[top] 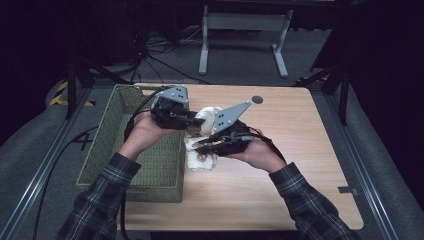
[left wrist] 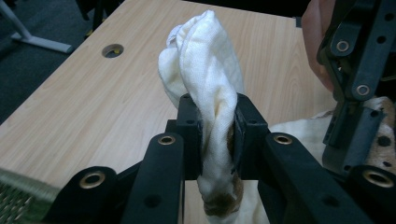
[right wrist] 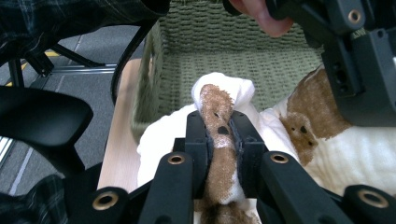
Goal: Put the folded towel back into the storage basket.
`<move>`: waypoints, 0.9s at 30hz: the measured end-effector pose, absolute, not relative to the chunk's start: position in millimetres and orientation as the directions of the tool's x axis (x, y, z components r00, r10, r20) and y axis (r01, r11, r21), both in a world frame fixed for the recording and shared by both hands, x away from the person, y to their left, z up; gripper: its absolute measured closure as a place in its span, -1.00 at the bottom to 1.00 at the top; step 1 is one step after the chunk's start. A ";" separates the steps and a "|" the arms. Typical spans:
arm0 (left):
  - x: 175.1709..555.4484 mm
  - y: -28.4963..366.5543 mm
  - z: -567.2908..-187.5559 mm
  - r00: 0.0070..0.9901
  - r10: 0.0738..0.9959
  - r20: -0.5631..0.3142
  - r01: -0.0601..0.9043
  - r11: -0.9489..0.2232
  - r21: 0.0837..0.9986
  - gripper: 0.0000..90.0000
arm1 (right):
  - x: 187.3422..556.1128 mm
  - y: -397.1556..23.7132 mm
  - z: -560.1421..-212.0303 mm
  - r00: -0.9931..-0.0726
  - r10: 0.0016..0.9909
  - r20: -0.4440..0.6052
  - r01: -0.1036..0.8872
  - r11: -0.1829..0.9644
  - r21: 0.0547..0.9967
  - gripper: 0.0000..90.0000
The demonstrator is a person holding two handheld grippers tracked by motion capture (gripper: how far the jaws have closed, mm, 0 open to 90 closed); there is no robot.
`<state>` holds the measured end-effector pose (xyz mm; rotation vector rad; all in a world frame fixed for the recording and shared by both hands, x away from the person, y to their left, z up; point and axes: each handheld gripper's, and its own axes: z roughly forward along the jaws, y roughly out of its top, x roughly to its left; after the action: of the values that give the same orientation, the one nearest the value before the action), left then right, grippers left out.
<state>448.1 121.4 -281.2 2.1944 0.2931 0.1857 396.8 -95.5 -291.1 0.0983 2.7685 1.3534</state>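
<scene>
Here both grippers pinching white towel (top: pixel 202 145); green basket (top: pixel 107 145) just left, touching towel; table (top: pixel 295 165) beneath.

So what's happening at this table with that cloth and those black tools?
A person in a plaid shirt holds a pair of tongs in each hand and is handling a white cloth with brown patches. The left tongs are clamped on a bunched fold of it, and the right tongs grip another fold with a brown patch. The cloth is held between them above the wooden table, right beside a green woven basket. It is not in the basket yet.
</scene>
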 end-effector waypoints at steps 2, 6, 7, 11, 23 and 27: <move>448.5 128.3 -282.8 0.960 0.278 0.028 0.144 -0.577 0.804 0.70 | 398.1 -87.0 -290.6 -0.996 0.083 -0.023 0.033 0.609 0.792 0.78; 447.0 142.6 -286.5 0.958 0.285 0.040 0.140 -0.583 0.800 0.69 | 398.6 -69.7 -290.8 -0.996 0.082 -0.019 0.034 0.597 0.801 0.78; 447.0 142.6 -286.5 0.958 0.285 0.040 0.140 -0.583 0.800 0.70 | 398.9 -66.0 -291.3 -0.997 0.077 -0.017 0.032 0.594 0.804 0.78; 445.7 155.1 -292.7 0.950 0.311 0.033 0.158 -0.569 0.807 0.69 | 399.6 -52.7 -295.1 -0.998 0.064 -0.016 0.025 0.594 0.804 0.78; 442.0 192.5 -312.2 0.927 0.375 0.002 0.212 -0.528 0.822 0.69 | 404.3 -6.5 -316.3 -1.000 0.026 0.010 0.024 0.594 0.804 0.78; 438.1 201.7 -317.8 0.922 0.386 -0.013 0.230 -0.520 0.823 0.69 | 404.5 7.1 -324.0 -1.000 0.013 0.020 0.024 0.602 0.798 0.78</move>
<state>438.1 201.7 -317.8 2.1384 0.4377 0.2116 404.5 7.1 -324.0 0.0320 2.8224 1.4073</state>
